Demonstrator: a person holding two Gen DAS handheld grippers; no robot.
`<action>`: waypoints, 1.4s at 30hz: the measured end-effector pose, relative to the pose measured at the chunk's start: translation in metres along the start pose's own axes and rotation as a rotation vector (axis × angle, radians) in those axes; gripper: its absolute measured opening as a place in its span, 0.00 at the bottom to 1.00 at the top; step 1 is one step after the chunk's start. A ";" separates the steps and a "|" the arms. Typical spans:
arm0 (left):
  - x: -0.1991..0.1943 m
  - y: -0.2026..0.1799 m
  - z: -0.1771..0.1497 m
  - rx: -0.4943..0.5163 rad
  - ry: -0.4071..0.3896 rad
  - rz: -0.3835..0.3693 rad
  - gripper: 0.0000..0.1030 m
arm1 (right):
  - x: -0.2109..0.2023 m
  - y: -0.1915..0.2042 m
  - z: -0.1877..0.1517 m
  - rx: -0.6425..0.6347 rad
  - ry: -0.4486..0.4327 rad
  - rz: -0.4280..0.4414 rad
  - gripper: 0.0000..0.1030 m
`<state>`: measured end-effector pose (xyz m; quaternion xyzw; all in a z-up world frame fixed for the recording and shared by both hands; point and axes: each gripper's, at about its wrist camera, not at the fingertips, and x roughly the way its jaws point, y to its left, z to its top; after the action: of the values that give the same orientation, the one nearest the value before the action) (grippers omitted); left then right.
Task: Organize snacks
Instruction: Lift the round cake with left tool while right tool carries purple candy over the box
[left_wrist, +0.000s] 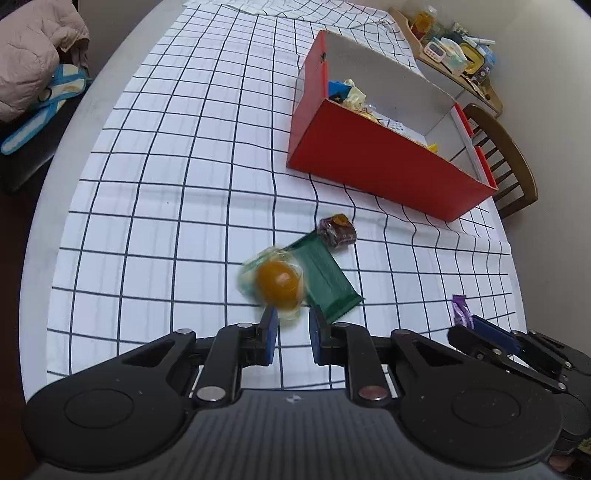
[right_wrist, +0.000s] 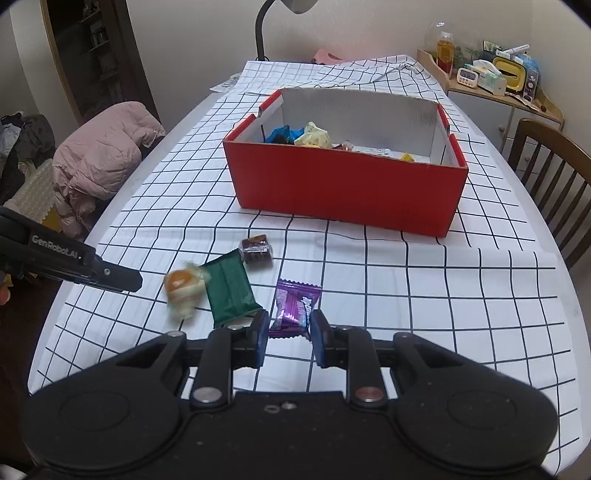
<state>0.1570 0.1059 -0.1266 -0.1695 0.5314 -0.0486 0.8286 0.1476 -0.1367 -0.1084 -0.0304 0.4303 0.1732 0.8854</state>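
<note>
Left claw (left_wrist: 291, 325) clamps the edge of a clear-wrapped round orange sweet (left_wrist: 277, 284), blurred, seemingly lifted clear of the checked-cloth surface (left_wrist: 166, 221). Right claw (right_wrist: 286, 325) is closed on a shiny purple candy packet (right_wrist: 295, 304). Both are pinched by wrapper edges, likely for carrying to the open red cardboard box (right_wrist: 343, 192) beyond. A green foil bar (right_wrist: 231, 288) and dark wrapped cube (right_wrist: 255, 251) lie short of the box.

both grippers, l (left_wrist: 291, 315) & r (right_wrist: 286, 321), jaws clamped, angled steeply down.
</note>
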 end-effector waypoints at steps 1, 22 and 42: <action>0.002 0.003 0.001 -0.012 0.002 0.008 0.18 | 0.000 -0.001 0.000 0.006 0.002 0.004 0.22; 0.081 -0.023 0.028 -0.060 0.061 0.106 0.65 | 0.009 -0.033 -0.015 0.123 0.022 -0.002 0.22; 0.077 -0.004 0.024 -0.133 0.034 0.076 0.41 | 0.010 -0.040 -0.014 0.113 0.037 -0.032 0.22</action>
<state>0.2121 0.0873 -0.1832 -0.2032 0.5536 0.0153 0.8075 0.1563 -0.1740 -0.1287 0.0094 0.4549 0.1339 0.8804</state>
